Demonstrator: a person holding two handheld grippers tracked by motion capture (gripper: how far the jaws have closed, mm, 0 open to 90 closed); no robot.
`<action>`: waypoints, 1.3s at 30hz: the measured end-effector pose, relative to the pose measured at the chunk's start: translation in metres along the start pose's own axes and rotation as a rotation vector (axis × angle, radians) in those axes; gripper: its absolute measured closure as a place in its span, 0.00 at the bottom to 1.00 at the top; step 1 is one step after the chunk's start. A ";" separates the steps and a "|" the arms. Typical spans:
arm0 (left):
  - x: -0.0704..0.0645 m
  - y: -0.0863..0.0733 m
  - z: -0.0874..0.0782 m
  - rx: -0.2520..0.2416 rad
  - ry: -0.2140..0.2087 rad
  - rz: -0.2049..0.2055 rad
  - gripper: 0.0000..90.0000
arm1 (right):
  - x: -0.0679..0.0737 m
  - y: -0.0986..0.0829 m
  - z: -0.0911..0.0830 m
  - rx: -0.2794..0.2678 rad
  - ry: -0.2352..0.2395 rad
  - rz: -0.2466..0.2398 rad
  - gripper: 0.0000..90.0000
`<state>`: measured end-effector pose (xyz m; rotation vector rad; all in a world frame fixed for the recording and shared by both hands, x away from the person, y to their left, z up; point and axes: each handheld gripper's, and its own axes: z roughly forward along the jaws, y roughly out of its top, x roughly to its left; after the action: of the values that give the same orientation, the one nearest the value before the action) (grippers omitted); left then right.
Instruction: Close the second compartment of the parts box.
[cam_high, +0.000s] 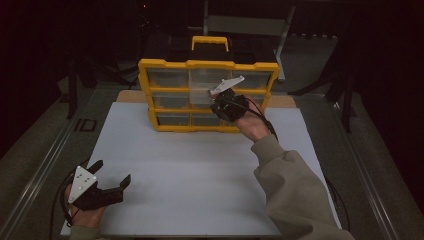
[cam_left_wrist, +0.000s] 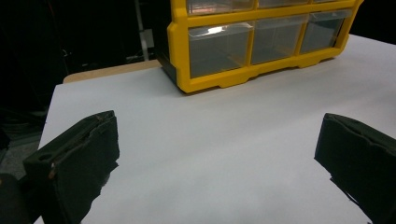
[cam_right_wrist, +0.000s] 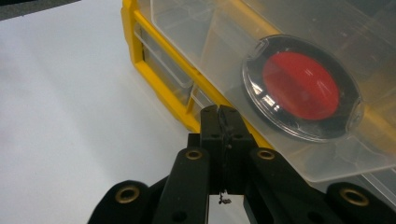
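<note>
— At the near left corner of the white board (cam_high: 190, 170), what is the left gripper (cam_high: 111, 176) doing?

— It rests low over the board with its jaws spread wide and nothing between them, well apart from the yellow drawer cabinet (cam_high: 165, 64).

— And further right?

— The right gripper (cam_right_wrist: 223, 122) is up at the cabinet's middle row, jaws pressed together. A clear drawer (cam_right_wrist: 327, 168) stands pulled out beside it, with a round red-centred disc (cam_right_wrist: 301, 86) lying inside.

— So how far along is it?

— I judge the drawer is open and the disc sits in it; shutting the drawer looks like what remains.

— Anything unclear?

— Whether the closed jaws pinch the drawer's front edge is hard to tell. The drawer's right end is cut off, and the other drawers' contents are too dim to read.
</note>
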<state>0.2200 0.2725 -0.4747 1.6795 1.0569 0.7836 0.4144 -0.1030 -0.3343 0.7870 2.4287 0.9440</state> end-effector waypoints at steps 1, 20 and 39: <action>0.000 0.000 0.000 0.000 0.000 0.001 0.00 | 0.000 0.000 0.001 -0.003 -0.003 0.002 0.99; 0.000 0.000 0.000 0.002 0.000 0.002 0.00 | -0.007 0.004 0.007 -0.012 -0.040 0.016 0.99; 0.001 0.000 0.000 0.001 0.002 -0.001 0.00 | -0.016 0.010 0.009 -0.020 -0.080 0.023 0.99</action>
<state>0.2200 0.2734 -0.4751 1.6790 1.0588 0.7843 0.4348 -0.1031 -0.3303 0.8317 2.3429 0.9266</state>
